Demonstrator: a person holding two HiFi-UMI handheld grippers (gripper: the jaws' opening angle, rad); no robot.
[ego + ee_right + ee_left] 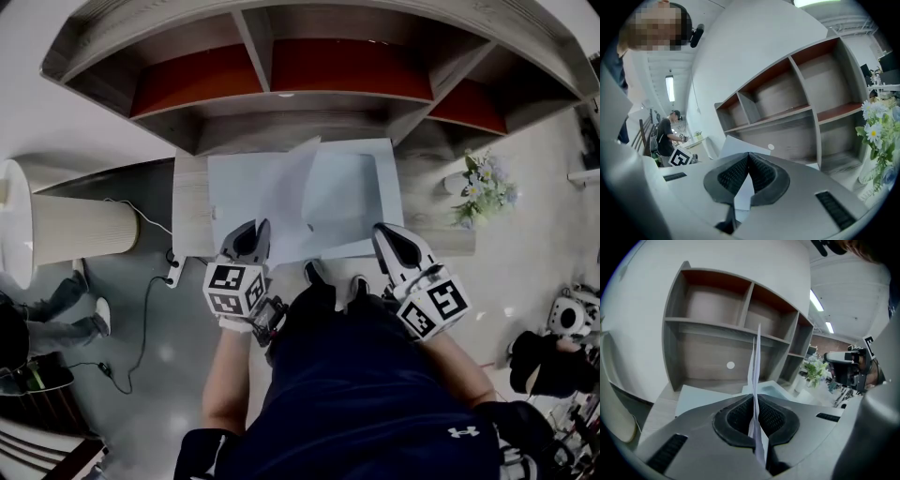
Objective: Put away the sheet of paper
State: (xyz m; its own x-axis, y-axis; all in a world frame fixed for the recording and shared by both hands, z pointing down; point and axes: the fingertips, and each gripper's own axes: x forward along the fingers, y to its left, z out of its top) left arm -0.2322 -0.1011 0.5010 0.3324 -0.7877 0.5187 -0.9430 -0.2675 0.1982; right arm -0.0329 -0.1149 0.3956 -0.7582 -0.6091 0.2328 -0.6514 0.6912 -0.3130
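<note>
A white sheet of paper [291, 183] stands up over a pale open tray [375, 159] on the desk. My left gripper [255, 234] is shut on the sheet's near edge. In the left gripper view the sheet [754, 362] shows edge-on, rising from between the pads of the left gripper [753, 401], with the tray [773, 389] behind it. My right gripper [384, 234] hovers at the tray's near right corner. In the right gripper view its jaws [749, 154] meet at the tips, and the sheet [729, 145] shows white to the left, beyond them.
A grey shelf unit with red-backed compartments [328, 75] rises behind the wooden desk [187, 206]. A vase of flowers [483, 187] stands at the desk's right end. A ribbed cylinder [75, 230] stands on the floor to the left. A person [665, 133] stands far off.
</note>
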